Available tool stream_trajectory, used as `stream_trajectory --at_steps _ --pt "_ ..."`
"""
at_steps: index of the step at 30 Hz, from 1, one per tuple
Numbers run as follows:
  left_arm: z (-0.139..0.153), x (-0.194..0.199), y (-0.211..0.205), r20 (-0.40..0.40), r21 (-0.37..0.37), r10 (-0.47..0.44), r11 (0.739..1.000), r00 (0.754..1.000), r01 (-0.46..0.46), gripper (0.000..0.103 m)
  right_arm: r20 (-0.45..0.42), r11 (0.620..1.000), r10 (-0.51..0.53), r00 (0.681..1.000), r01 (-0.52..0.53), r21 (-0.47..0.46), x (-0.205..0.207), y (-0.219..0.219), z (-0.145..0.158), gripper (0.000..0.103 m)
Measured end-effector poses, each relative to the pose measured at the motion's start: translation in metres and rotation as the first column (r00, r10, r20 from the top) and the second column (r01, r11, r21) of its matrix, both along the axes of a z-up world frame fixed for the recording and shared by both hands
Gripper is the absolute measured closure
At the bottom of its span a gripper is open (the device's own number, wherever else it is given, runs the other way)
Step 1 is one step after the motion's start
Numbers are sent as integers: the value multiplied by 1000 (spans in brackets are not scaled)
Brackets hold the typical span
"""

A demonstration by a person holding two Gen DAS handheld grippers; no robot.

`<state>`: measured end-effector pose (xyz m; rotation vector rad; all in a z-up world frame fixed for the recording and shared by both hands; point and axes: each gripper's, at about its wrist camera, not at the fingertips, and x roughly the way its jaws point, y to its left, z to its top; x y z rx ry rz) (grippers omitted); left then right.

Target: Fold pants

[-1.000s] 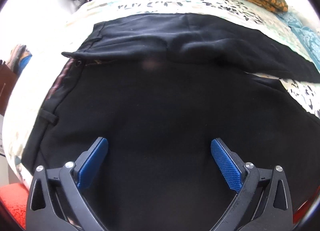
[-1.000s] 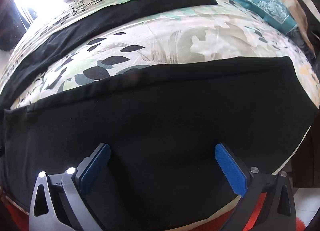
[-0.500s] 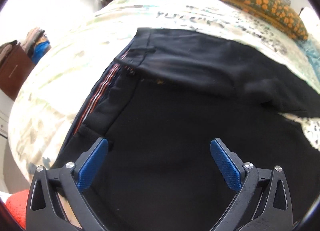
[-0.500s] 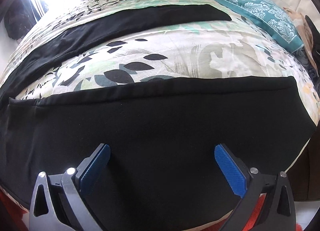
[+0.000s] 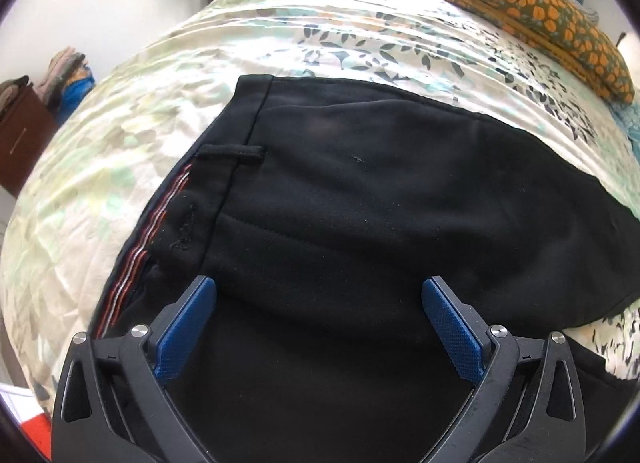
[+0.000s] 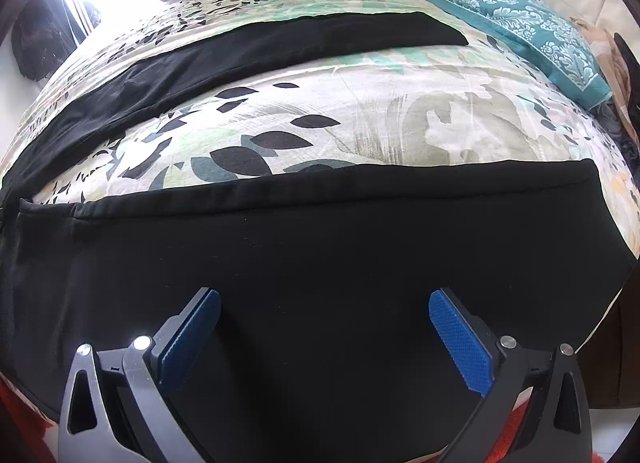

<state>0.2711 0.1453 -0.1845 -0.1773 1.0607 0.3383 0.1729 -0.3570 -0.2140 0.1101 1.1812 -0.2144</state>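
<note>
Black pants (image 5: 360, 199) lie spread flat on a bed with a leaf-print sheet (image 5: 120, 135). In the left wrist view I see the waistband with a belt loop (image 5: 232, 153) and red-and-white striped inner lining (image 5: 160, 219). My left gripper (image 5: 318, 303) is open and empty, hovering over the seat area. In the right wrist view the near leg (image 6: 320, 247) fills the foreground and the far leg (image 6: 280, 43) stretches across the bed behind, with sheet between them. My right gripper (image 6: 324, 315) is open and empty above the near leg.
An orange-flowered pillow (image 5: 536, 15) lies at the far side of the bed. A teal patterned pillow (image 6: 500, 19) lies at the right. A brown cabinet with stacked clothes (image 5: 24, 123) stands left of the bed. Red floor (image 6: 16, 415) shows below the bed edge.
My left gripper has pulled back and swung towards the waistband, so more of the sheet and the belt loop show. My right gripper has risen slightly. Both stay open.
</note>
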Motion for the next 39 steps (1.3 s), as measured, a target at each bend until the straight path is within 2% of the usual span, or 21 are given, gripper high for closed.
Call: stream_trajectory --at_steps 3,6,9,12,14,16,20,22,25,30,33,36,39 --pt "26 -8 -14 86 -25 -41 999 995 43 1 4 1000 4 1000 -4 -3 0 1 1 0" --pt "40 0 -34 117 -8 -98 995 988 100 1 7 1000 7 1000 -7 -1 2 3 1 0" --pt "30 20 -51 80 14 -130 991 988 130 1 8 1000 14 1000 -14 -3 3 5 1 0" --pt "-6 37 -57 -56 54 -136 989 989 139 0 8 1000 19 1000 -19 -4 2 6 1 0" --pt "-9 33 -60 -38 91 -138 986 990 141 0 8 1000 14 1000 -14 -1 2 6 1 0" --pt "0 28 -63 -49 90 -144 985 988 148 1 11 1000 5 1000 -5 2 0 3 2 0" --pt "32 13 -62 48 41 -163 986 985 161 1 41 1000 -20 999 19 24 -2 -4 8 0" --pt "43 12 -63 76 45 -162 986 984 159 1 62 999 -26 998 24 34 -1 -5 12 0" --pt "46 17 -63 93 13 -144 990 985 143 1 79 999 -22 997 19 43 1 -2 15 0" --pt "24 35 -73 69 18 -125 992 990 124 1 93 999 4 996 -7 37 2 5 18 0" --pt "-5 45 -82 -4 51 -150 987 989 150 0 112 997 2 994 -11 81 3 -1 27 0" --pt "-17 41 -86 63 129 -173 978 983 164 0 159 987 -9 987 -17 159 18 -22 48 0" --pt "-24 35 -85 108 136 -168 979 980 153 0 176 983 -23 984 -10 183 56 -55 66 0"
